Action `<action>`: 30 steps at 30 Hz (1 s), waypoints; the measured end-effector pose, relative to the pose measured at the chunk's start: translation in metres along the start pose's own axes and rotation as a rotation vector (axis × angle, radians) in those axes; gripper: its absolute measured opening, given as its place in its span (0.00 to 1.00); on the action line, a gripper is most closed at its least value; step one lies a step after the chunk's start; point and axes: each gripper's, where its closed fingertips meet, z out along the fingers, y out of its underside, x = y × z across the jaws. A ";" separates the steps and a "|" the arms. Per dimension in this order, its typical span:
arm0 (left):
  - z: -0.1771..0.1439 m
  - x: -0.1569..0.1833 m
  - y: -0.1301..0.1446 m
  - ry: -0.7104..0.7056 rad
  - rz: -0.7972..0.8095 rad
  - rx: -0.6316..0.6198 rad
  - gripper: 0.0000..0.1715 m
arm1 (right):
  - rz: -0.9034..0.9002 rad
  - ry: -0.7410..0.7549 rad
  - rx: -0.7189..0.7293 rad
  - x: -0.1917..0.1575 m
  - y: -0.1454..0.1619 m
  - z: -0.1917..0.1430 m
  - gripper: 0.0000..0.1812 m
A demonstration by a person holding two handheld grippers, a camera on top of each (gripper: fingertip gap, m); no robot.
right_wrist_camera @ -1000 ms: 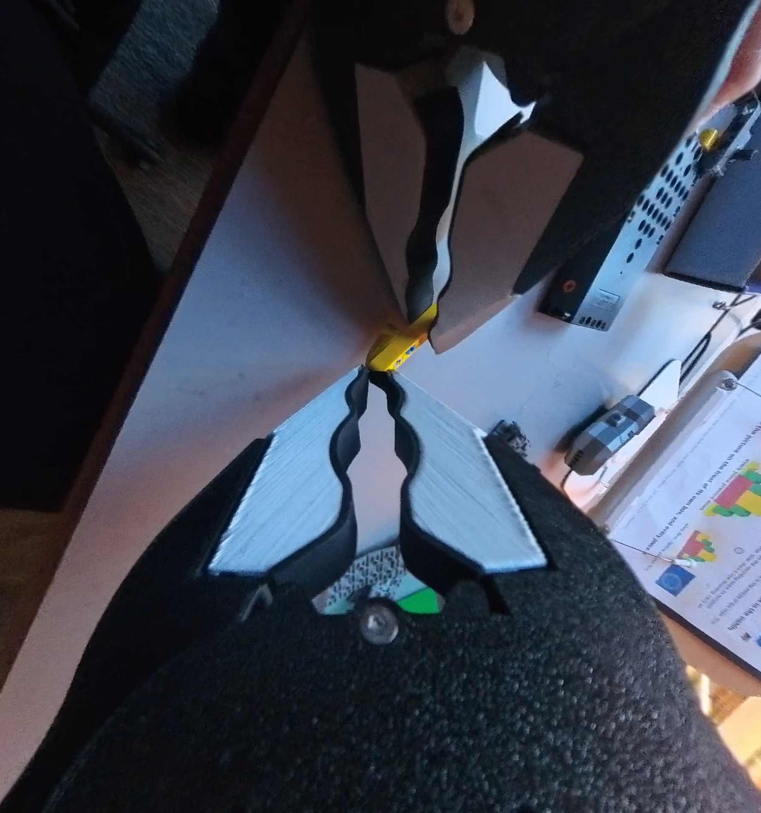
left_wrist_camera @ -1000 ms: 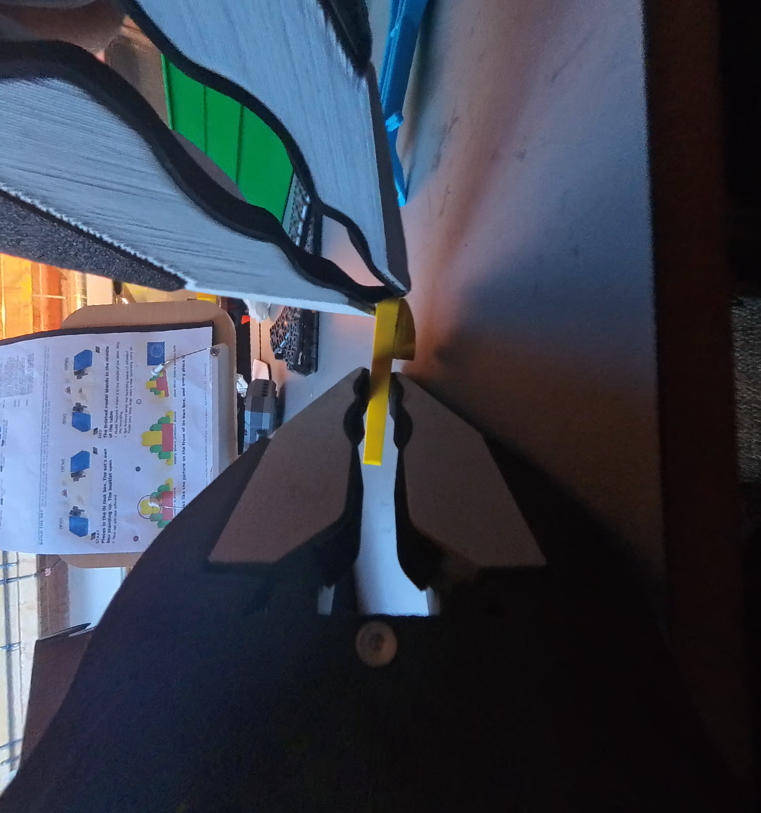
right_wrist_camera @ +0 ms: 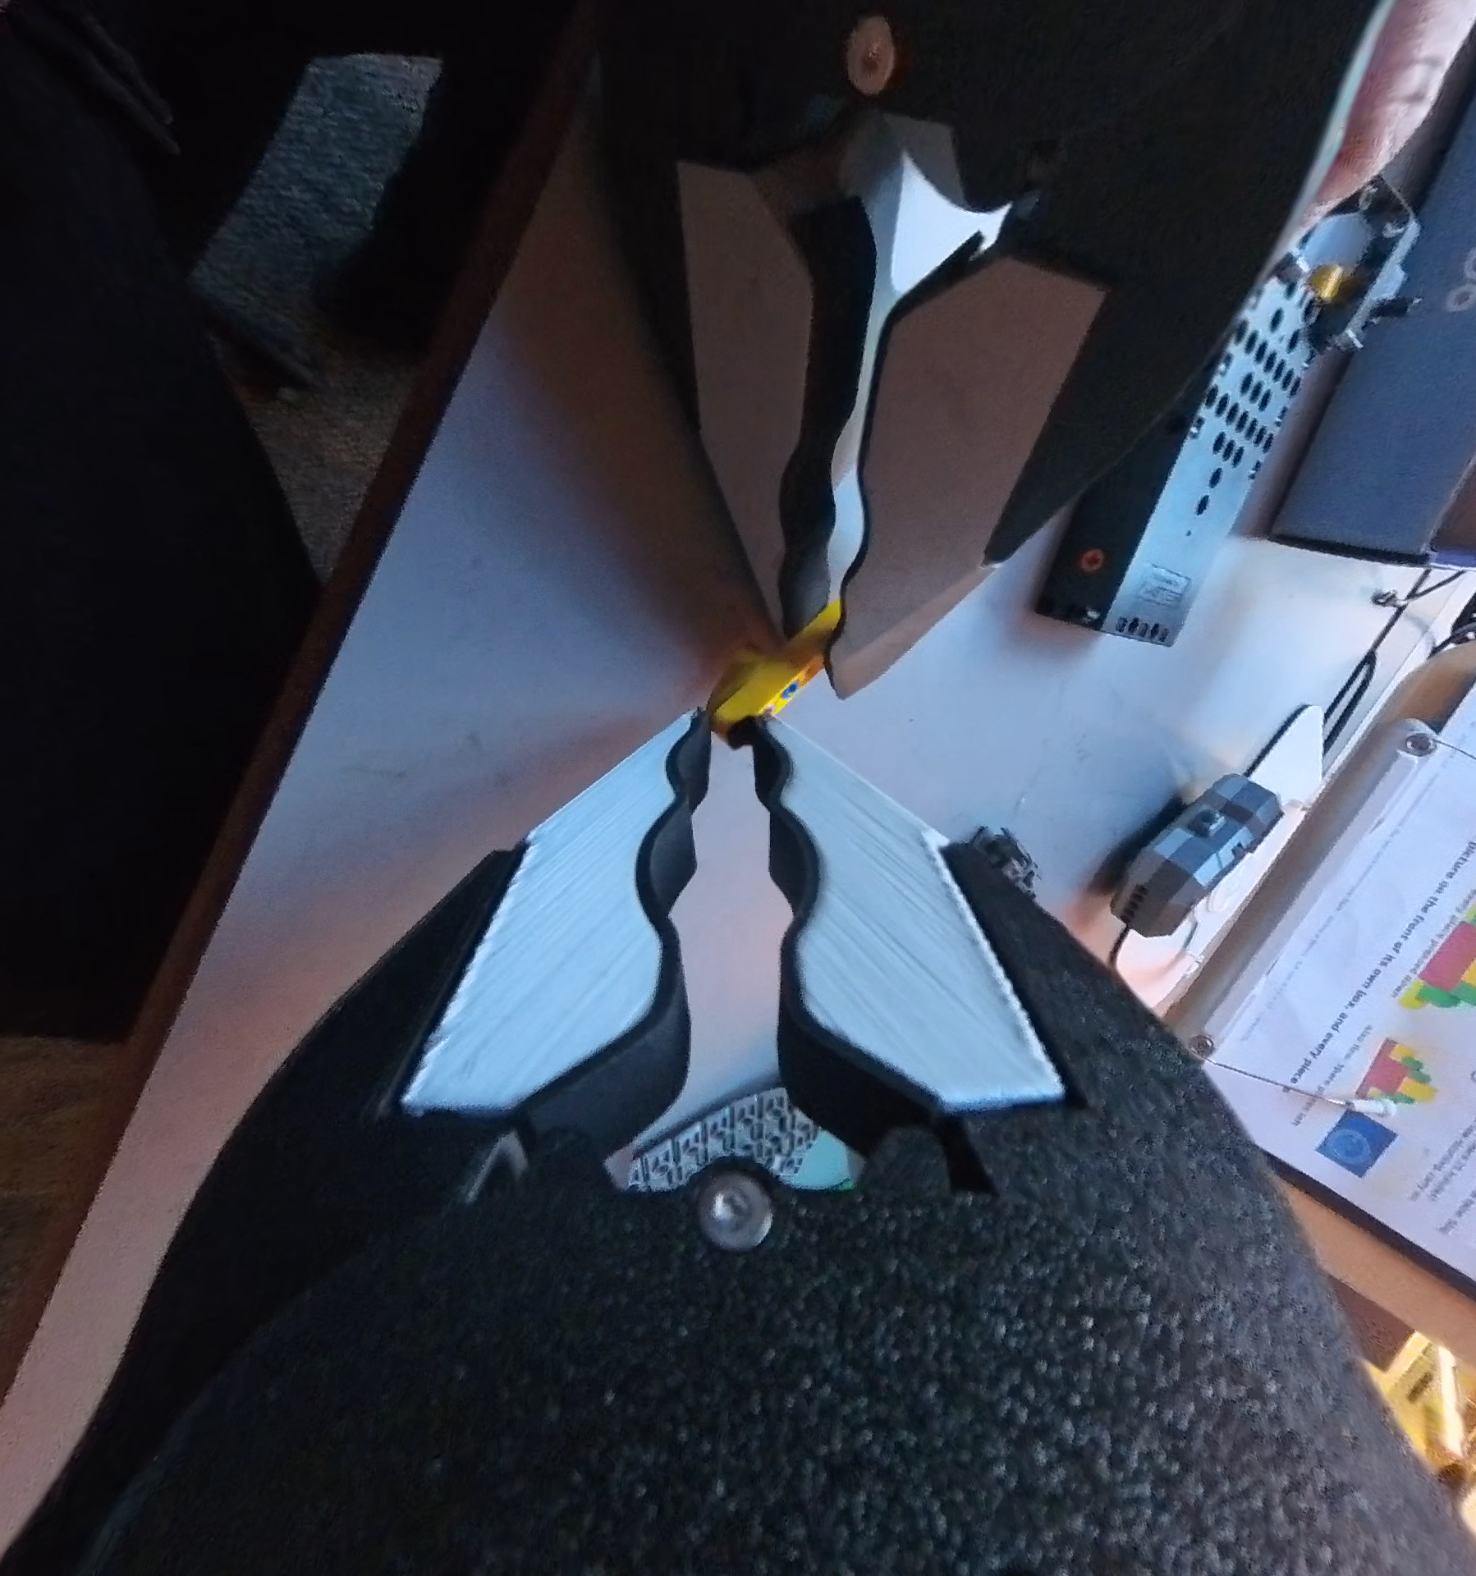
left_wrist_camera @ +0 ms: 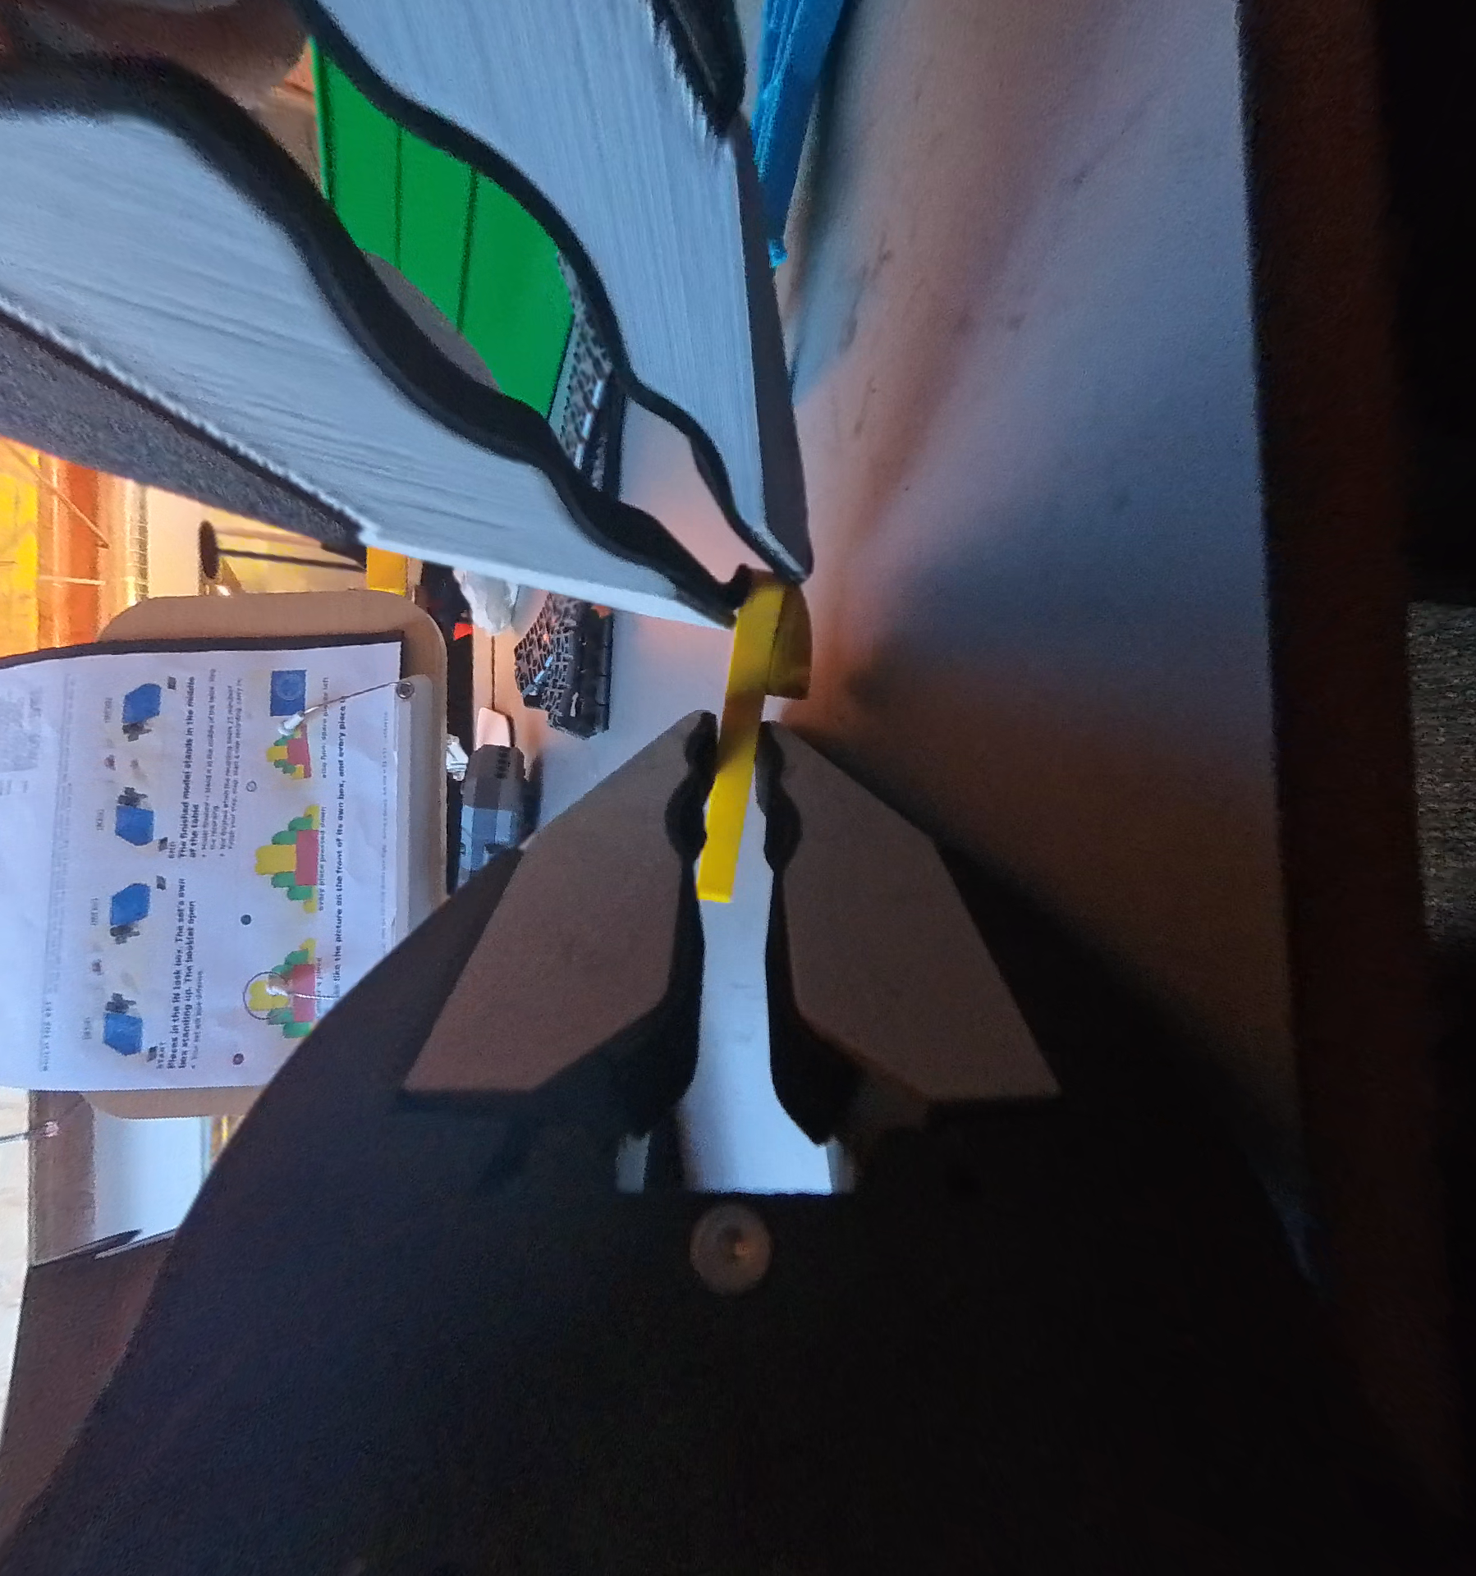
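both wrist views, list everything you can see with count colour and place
flat yellow plastic piece: 1, yellow, clamped upright in the left gripper
small yellow block: 1, yellow, between both grippers' tips
white tabletop: 1, white, under everything
printed instruction sheet: 1, white with coloured pictures, on a tan board
perforated metal box: 1, silver and black, far side of the table
small grey device: 1, grey, beside the sheet
left gripper: 1, brown fingers
right gripper: 1, pale grey fingers, tips at the block
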 end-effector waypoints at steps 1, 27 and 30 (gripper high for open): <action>0.000 0.000 0.000 -0.001 0.002 0.001 0.04 | 0.000 -0.013 -0.001 -0.001 0.000 0.001 0.04; -0.001 -0.001 0.004 0.076 -0.143 0.017 0.06 | 0.222 -0.082 0.216 0.000 -0.003 0.007 0.03; -0.001 -0.001 0.005 0.075 -0.139 0.010 0.06 | 0.268 -0.050 0.217 0.001 -0.003 0.007 0.04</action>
